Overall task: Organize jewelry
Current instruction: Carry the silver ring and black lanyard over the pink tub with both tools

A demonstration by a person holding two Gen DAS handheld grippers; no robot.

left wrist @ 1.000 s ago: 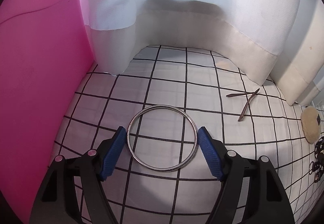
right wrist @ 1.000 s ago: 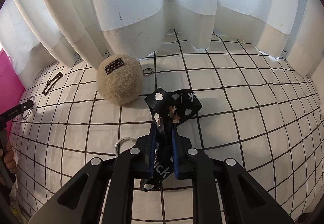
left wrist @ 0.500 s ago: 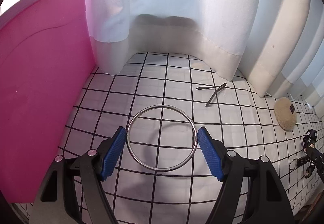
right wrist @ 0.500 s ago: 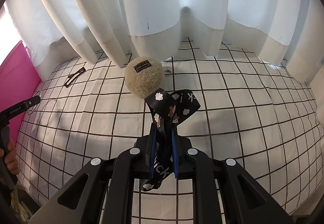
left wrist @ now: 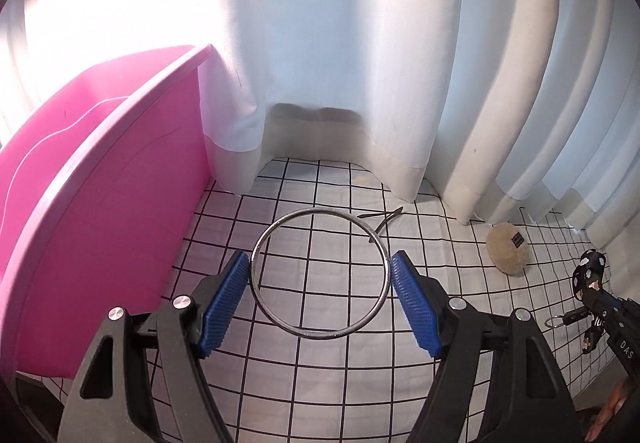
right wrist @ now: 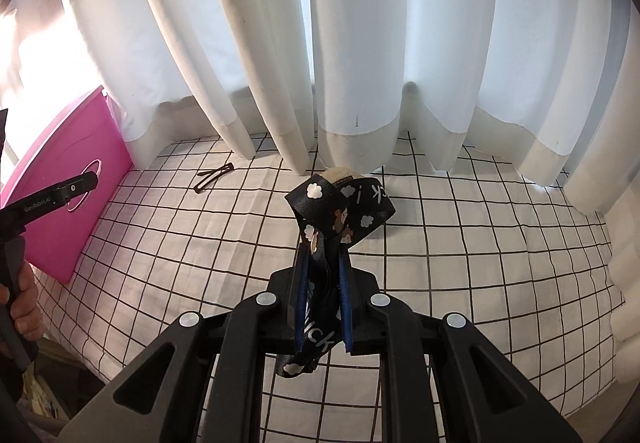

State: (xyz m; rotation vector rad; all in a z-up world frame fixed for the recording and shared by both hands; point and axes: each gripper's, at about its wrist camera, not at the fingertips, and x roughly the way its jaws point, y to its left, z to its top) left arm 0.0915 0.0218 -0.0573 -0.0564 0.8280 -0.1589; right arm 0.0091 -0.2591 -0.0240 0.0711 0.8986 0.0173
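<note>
My left gripper (left wrist: pixel 320 297) is shut on a large silver ring bangle (left wrist: pixel 320 274), its blue pads pressing the ring's two sides, held in the air beside the pink box (left wrist: pixel 100 203). My right gripper (right wrist: pixel 323 291) is shut on a black patterned strap (right wrist: pixel 340 211) with white clouds, lifted above the checked cloth (right wrist: pixel 460 243). In the left wrist view the right gripper with the strap (left wrist: pixel 588 271) and a key ring (left wrist: pixel 560 320) shows at far right. The left gripper (right wrist: pixel 76 189) with the bangle shows in the right wrist view by the pink box (right wrist: pixel 68 199).
A beige fluffy pouch (left wrist: pixel 508 249) and a dark hair clip (left wrist: pixel 382 221) lie on the cloth near the white curtains (left wrist: pixel 360 63). In the right wrist view the clip (right wrist: pixel 212 175) lies at back left; the pouch (right wrist: pixel 338 174) is mostly hidden behind the strap.
Both grippers have risen well above the cloth, each still holding its item. The left one now looks over the pink box's rim.
</note>
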